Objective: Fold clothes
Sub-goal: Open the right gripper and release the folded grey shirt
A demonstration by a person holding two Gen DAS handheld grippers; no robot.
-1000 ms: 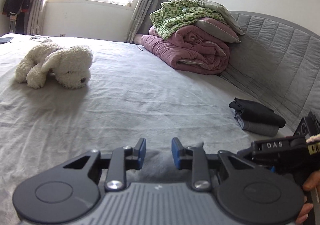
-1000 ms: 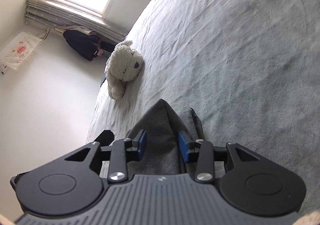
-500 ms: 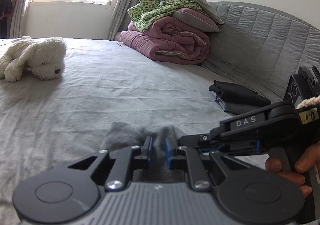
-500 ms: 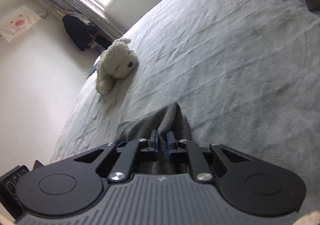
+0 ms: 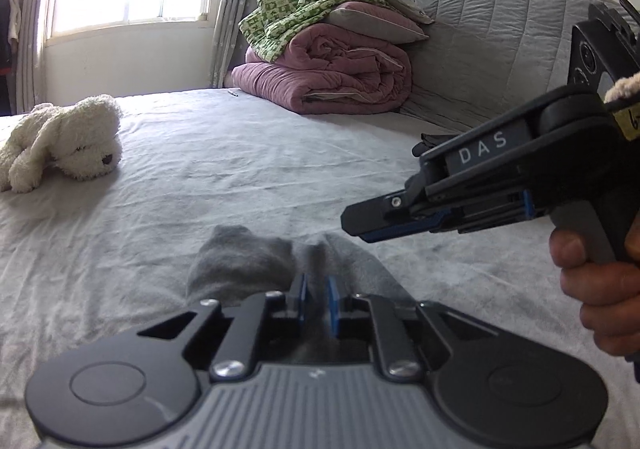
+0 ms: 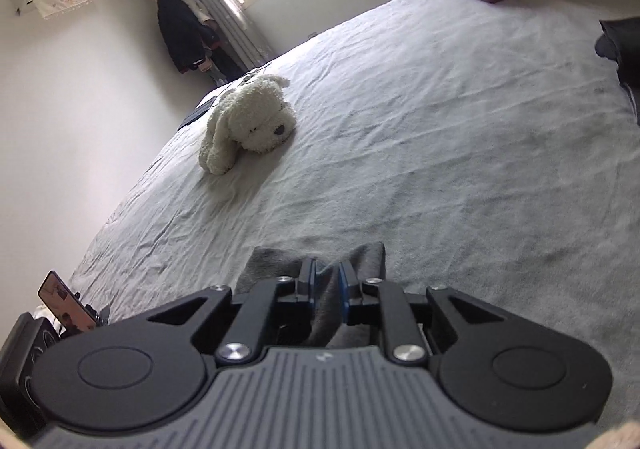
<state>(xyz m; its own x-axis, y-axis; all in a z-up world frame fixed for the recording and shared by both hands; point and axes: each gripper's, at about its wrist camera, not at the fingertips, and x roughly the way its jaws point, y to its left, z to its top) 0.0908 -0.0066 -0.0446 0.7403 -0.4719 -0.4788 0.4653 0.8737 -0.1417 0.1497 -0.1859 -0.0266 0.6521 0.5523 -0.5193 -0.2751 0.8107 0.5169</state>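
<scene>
While a white toy dog (image 5: 64, 145) and pink blanket pile (image 5: 328, 77) lie far off on the bed (image 5: 248, 169), both claws, left gripper (image 5: 315, 299) and right gripper (image 6: 327, 283), pinch the grey cloth (image 5: 244, 265) tight near the bed's front.

We read "DAS" in white letters on the side of the right gripper (image 5: 362, 225), a yellow tag (image 5: 629, 120) behind it with a partly cut-off handwritten mark we cannot read
</scene>
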